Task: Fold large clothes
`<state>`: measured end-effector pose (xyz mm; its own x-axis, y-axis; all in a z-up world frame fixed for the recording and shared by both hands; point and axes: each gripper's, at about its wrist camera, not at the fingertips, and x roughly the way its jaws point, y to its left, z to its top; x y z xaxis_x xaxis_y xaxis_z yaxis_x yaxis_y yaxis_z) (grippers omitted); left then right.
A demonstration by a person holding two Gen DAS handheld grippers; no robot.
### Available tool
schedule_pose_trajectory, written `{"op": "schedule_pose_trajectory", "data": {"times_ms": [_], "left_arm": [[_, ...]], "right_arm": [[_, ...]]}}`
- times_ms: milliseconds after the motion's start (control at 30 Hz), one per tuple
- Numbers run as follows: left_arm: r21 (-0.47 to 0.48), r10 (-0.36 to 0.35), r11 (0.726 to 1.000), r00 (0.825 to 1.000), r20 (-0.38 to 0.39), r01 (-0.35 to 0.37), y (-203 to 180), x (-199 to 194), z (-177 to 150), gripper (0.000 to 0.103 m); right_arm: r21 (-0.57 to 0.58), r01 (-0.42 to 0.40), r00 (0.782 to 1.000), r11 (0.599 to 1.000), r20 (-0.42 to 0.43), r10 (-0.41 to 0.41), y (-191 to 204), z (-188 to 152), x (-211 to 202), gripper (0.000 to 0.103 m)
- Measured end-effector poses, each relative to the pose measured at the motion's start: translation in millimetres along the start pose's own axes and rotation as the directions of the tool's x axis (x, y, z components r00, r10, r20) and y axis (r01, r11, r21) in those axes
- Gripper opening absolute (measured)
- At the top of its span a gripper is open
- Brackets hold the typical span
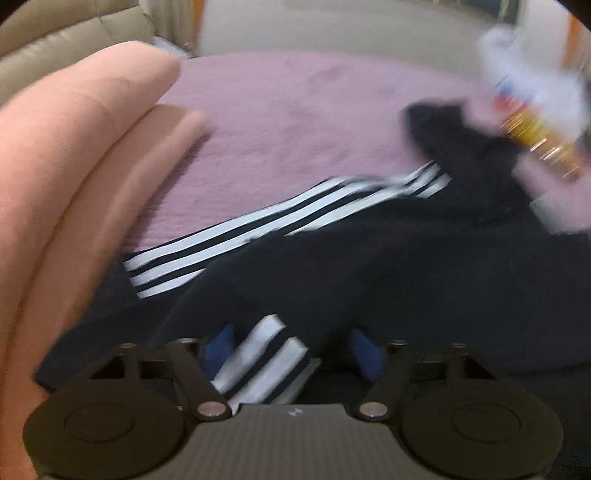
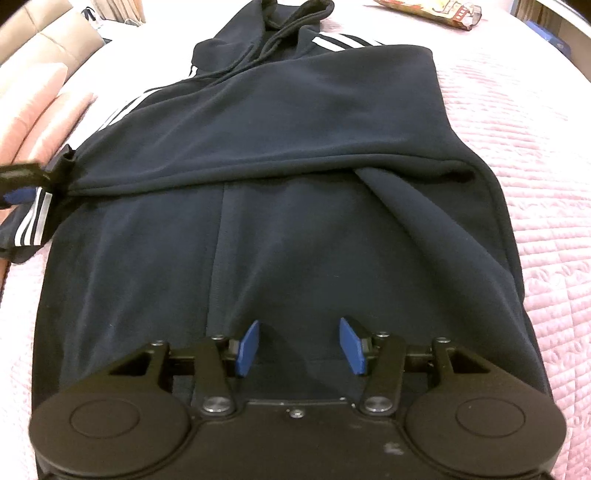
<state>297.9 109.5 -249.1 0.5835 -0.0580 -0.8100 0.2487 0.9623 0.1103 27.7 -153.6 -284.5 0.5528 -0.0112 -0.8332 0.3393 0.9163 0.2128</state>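
A dark navy hoodie [image 2: 295,155] with white sleeve stripes lies on a pink quilted bed cover [image 2: 517,147], hood at the far end. One sleeve is folded across the body. My right gripper [image 2: 299,345] is open and empty, hovering just above the hoodie's near hem. My left gripper [image 1: 291,350] holds the striped cuff of the other sleeve [image 1: 258,362] between its blue pads; that view is motion-blurred. The left gripper also shows at the left edge of the right wrist view [image 2: 22,184], gripping the sleeve end [image 2: 37,218] at the hoodie's left side.
Folded peach-pink blankets [image 1: 66,166] lie along the left side of the bed, with a beige padded headboard [image 1: 55,40] behind. A colourful snack packet [image 2: 432,11] lies near the hood at the far right. Bare quilt shows to the right of the hoodie.
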Motion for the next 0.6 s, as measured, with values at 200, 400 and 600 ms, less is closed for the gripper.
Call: {"op": "schedule_pose_trajectory", "data": {"times_ms": [200, 400, 600], "left_arm": [[-0.124, -0.043, 0.990, 0.981, 0.189, 0.067, 7, -53, -3, 0.010], [0.007, -0.319, 0.935, 0.830, 0.458, 0.355, -68, -146, 28, 0.010], [0.137, -0.565, 0.822, 0.763, 0.312, 0.552, -152, -133, 6, 0.056]], "right_arm": [[0.018, -0.014, 1.000, 1.000, 0.012, 0.014, -5, -6, -3, 0.061], [0.069, 0.001, 0.997, 0.998, 0.080, -0.006, -13, 1, -16, 0.061], [0.113, 0.030, 0.987, 0.993, 0.152, -0.047, -40, 15, -33, 0.062]]}}
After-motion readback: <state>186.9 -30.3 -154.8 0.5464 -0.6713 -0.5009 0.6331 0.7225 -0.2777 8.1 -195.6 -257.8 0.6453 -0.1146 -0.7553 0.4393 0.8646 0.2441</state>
